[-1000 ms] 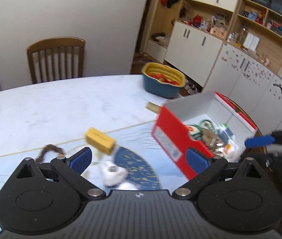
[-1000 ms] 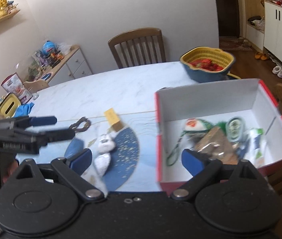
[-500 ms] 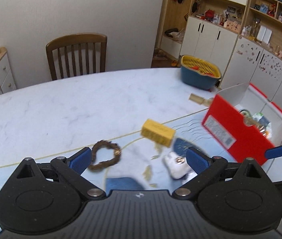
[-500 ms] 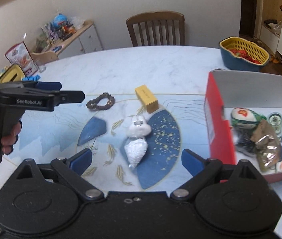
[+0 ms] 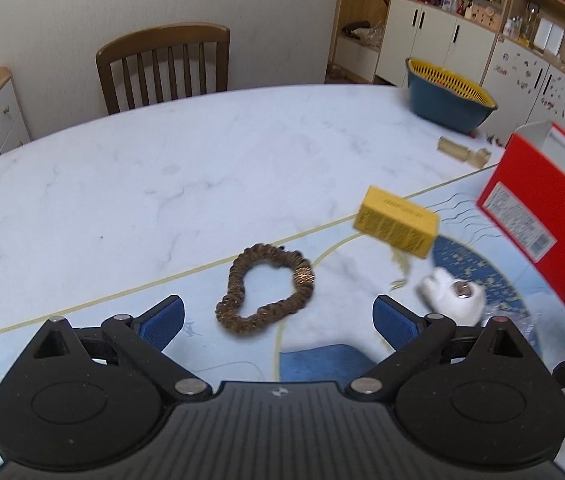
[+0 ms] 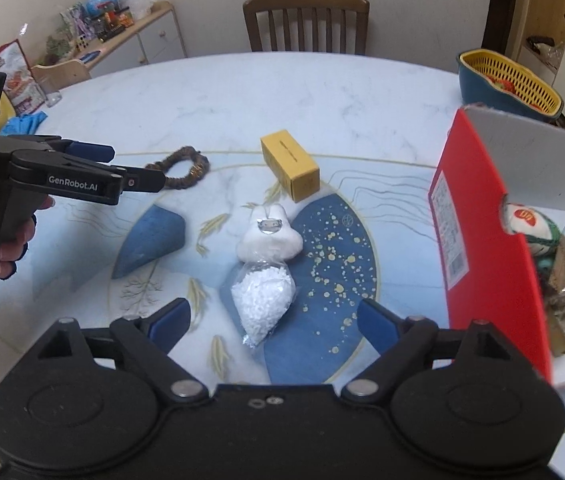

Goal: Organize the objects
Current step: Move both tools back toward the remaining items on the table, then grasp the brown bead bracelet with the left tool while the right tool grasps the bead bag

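Bracelet [image 5: 265, 287] lies ahead between the open left claw [image 5: 278, 316], seemingly untouched.

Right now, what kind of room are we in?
Most likely a dining room in someone's home. There's a big marble-look table with a wooden chair pushed up to it, and white cupboards with shelves full of household things along the wall.

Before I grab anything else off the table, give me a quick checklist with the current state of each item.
1. Left gripper empty, jaws apart: ok.
2. Right gripper empty, jaws closing: ok.
3. Bracelet ahead of left gripper, clear of yellow box: ok.
4. Bead bag lined up between right fingers: ok.
5. Red box open, room inside: ok.
6. Bag sealed: cannot tell.
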`<state>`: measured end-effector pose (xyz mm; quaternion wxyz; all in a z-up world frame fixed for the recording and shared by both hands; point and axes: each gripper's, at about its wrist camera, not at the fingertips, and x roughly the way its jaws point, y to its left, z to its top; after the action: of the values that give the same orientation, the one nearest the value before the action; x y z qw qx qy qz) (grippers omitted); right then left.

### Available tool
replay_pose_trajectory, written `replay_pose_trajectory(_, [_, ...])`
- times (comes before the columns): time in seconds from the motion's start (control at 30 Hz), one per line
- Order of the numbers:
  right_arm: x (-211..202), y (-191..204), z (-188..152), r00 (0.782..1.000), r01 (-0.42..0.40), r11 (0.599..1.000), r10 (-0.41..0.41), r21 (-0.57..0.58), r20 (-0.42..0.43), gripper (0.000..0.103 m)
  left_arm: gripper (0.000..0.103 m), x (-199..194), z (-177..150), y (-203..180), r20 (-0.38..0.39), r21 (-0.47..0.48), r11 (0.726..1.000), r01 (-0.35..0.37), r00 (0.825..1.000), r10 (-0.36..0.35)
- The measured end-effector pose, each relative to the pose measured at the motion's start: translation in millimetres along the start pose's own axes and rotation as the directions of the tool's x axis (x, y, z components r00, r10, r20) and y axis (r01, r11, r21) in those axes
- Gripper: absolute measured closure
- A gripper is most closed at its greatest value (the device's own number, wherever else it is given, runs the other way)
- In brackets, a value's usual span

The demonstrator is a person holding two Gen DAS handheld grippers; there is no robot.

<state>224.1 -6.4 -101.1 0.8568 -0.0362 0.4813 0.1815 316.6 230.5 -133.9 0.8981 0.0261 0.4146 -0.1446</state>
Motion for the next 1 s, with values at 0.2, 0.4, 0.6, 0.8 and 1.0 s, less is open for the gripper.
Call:
replay_pose_trajectory(0.2, [22.9, 2.6, 0.5, 0.999, 0.007, 1.000, -0.007, -0.003, -0.037, 0.022, 0.005, 18.4, -0.4, 3.2, 0.012, 0.036, 0.999, -0.002, 1.000, 0.002])
replay_pose_trajectory(0.4, [38.6, 6.5, 2.1, 0.998, 0.010, 1.000, -0.011, -0.018, -0.055, 0.033, 0.023, 26.2, 0.4, 0.8, 0.024, 0.074, 0.997, -0.006, 1.000, 0.005])
replay_pose_trajectory(0.6, [45.4, 9.4, 4.5, 0.998, 0.002, 1.000, -0.003, -0.029, -0.062, 0.048, 0.046, 32.5, -2.4, -2.9, 0.010, 0.115, 0.993, -0.007, 1.000, 0.005])
replay_pose_trajectory(0.8, [51.7, 15.3, 5.9, 0.997, 0.007, 0.998, -0.012, -0.065, -0.082, 0.060, 0.063, 33.1, -4.7, -0.3, 0.004, 0.102, 0.995, -0.019, 1.000, 0.018])
replay_pose_trajectory(1.0, [51.1, 17.3, 4.5, 0.997, 0.012, 0.997, -0.018, -0.076, -0.075, 0.072, 0.084, 31.3, -4.6, -2.6, 0.000, 0.098, 0.995, -0.024, 1.000, 0.024])
